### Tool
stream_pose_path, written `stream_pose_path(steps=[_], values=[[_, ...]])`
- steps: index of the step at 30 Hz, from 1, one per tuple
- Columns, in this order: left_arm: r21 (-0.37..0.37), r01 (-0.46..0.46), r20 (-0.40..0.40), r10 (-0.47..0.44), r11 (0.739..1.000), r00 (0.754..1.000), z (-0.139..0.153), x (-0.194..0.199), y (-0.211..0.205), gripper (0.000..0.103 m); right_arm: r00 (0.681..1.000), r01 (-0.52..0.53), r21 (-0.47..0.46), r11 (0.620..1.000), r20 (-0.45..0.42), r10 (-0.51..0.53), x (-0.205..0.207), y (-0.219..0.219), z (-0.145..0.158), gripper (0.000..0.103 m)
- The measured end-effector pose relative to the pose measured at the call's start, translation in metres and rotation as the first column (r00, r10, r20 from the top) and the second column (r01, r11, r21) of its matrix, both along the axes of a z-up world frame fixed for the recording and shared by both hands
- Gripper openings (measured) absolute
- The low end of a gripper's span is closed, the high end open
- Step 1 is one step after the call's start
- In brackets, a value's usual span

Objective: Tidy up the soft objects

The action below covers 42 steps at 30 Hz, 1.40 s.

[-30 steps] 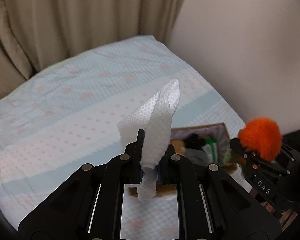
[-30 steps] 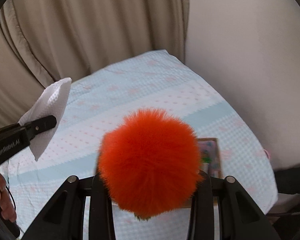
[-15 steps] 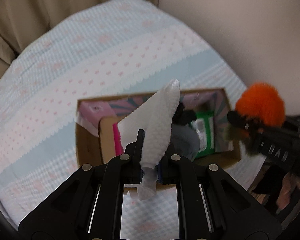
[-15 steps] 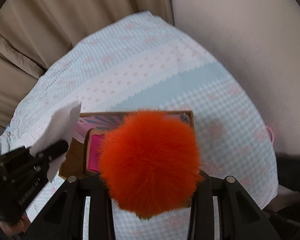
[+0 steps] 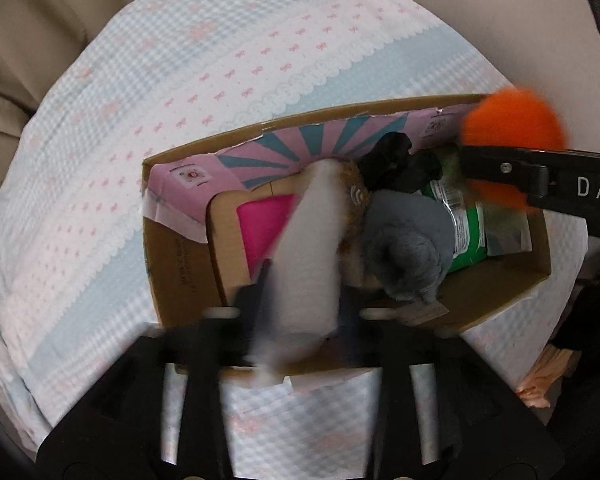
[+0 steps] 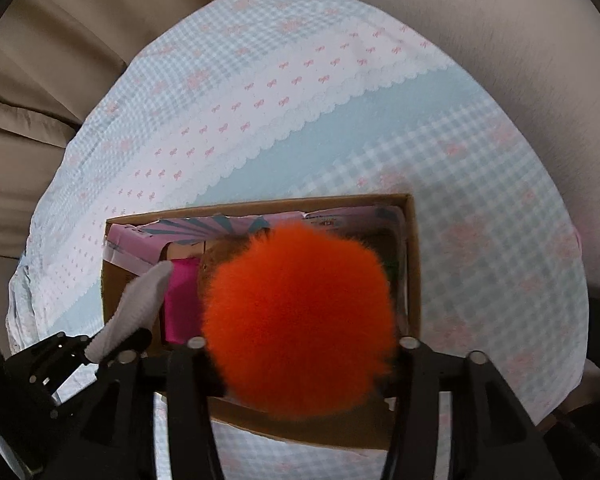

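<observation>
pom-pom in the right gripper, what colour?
Bright orange pom-pom, fluffy all over. The right wrist view shows it best, between the right gripper fingers.

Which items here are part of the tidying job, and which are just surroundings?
Job items:
- white cloth between the left gripper jaws, which have just been opening
- orange pom-pom in the right gripper, jaws also opening
- cardboard box
- grey plush in the box

Surroundings:
- patterned bedcover
- beige curtain

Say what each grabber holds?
Both jaws have just been opening: the left gripper around the white cloth low down, the right gripper around the orange pom-pom midway. Grip unclear.
</observation>
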<state>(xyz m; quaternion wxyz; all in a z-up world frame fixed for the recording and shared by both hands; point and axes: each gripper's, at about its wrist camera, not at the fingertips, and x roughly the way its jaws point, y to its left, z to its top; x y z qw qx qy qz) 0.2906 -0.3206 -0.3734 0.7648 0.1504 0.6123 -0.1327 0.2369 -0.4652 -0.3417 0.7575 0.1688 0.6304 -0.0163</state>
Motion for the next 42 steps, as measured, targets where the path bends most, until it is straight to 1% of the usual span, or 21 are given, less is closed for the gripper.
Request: stream_pose_path(steps=[1,2,3,4,8,10,13,18,24,28,30,31,33,34,36,39,40,42], values=[[-0.005,0.001,0.0,-0.001,1.0,1.0,0.001,0.0,0.001,0.1,1.0,-0.001,0.005,1.0,-0.007,0.001,0.002,0.001,-0.002,0.075],[-0.011,0.001,0.011,0.0,1.0,1.0,0.003,-0.001,0.003,0.103,1.0,0.0,0.012,1.0,-0.01,0.0,0.003,0.002,-0.003,0.092],[-0.012,-0.002,0.014,0.003,1.0,1.0,0.004,-0.001,0.004,0.103,1.0,0.0,0.019,1.0,-0.004,0.0,0.003,0.002,-0.003,0.096],[-0.011,-0.007,0.01,0.007,1.0,1.0,0.004,-0.001,0.006,0.103,1.0,0.001,0.017,1.0,0.002,-0.001,0.003,0.003,-0.002,0.099],[-0.021,-0.021,0.001,0.021,1.0,1.0,0.007,-0.003,0.014,0.103,1.0,-0.006,-0.015,1.0,0.009,0.006,0.001,0.008,0.002,0.099],[-0.028,-0.026,0.004,0.027,0.999,1.0,0.011,-0.005,0.018,0.103,1.0,-0.014,-0.013,1.0,0.008,0.014,-0.001,0.011,0.004,0.099],[-0.049,-0.03,0.005,0.03,0.998,1.0,0.02,-0.008,0.023,0.103,1.0,-0.01,-0.018,1.0,0.021,0.01,-0.005,0.014,0.012,0.099],[-0.075,-0.022,0.029,0.024,0.997,0.999,0.043,-0.019,0.033,0.103,0.999,0.011,-0.027,1.0,0.049,-0.009,-0.014,0.023,0.033,0.099],[-0.12,-0.014,0.076,0.023,0.993,0.997,0.084,-0.033,0.05,0.103,0.995,0.025,-0.045,0.999,0.1,-0.021,-0.032,0.038,0.074,0.099],[-0.147,-0.017,0.126,0.036,0.989,0.991,0.128,-0.049,0.07,0.103,0.987,0.036,-0.078,0.996,0.16,-0.023,-0.05,0.054,0.121,0.099],[-0.173,-0.021,0.154,0.048,0.985,0.987,0.152,-0.058,0.082,0.103,0.983,0.04,-0.092,0.995,0.183,-0.023,-0.059,0.062,0.143,0.099],[-0.19,-0.022,0.177,0.056,0.982,0.983,0.168,-0.064,0.09,0.103,0.979,0.05,-0.096,0.994,0.203,-0.03,-0.067,0.068,0.16,0.099],[-0.214,-0.029,0.215,0.076,0.976,0.974,0.193,-0.075,0.105,0.103,0.97,0.062,-0.103,0.993,0.24,-0.035,-0.079,0.077,0.184,0.099],[-0.234,-0.037,0.243,0.095,0.971,0.965,0.21,-0.082,0.117,0.103,0.963,0.067,-0.111,0.992,0.268,-0.035,-0.087,0.084,0.2,0.099],[-0.265,-0.051,0.282,0.128,0.963,0.951,0.233,-0.091,0.135,0.103,0.946,0.069,-0.127,0.99,0.325,-0.024,-0.102,0.098,0.227,0.099],[-0.315,-0.06,0.366,0.18,0.947,0.913,0.272,-0.112,0.166,0.103,0.908,0.076,-0.156,0.985,0.419,-0.004,-0.127,0.119,0.267,0.099],[-0.327,-0.058,0.4,0.193,0.943,0.896,0.285,-0.121,0.175,0.103,0.889,0.083,-0.168,0.982,0.457,0.004,-0.138,0.127,0.282,0.099],[-0.356,-0.046,0.459,0.218,0.933,0.861,0.308,-0.138,0.192,0.103,0.866,0.091,-0.192,0.977,0.499,0.018,-0.151,0.141,0.299,0.099]])
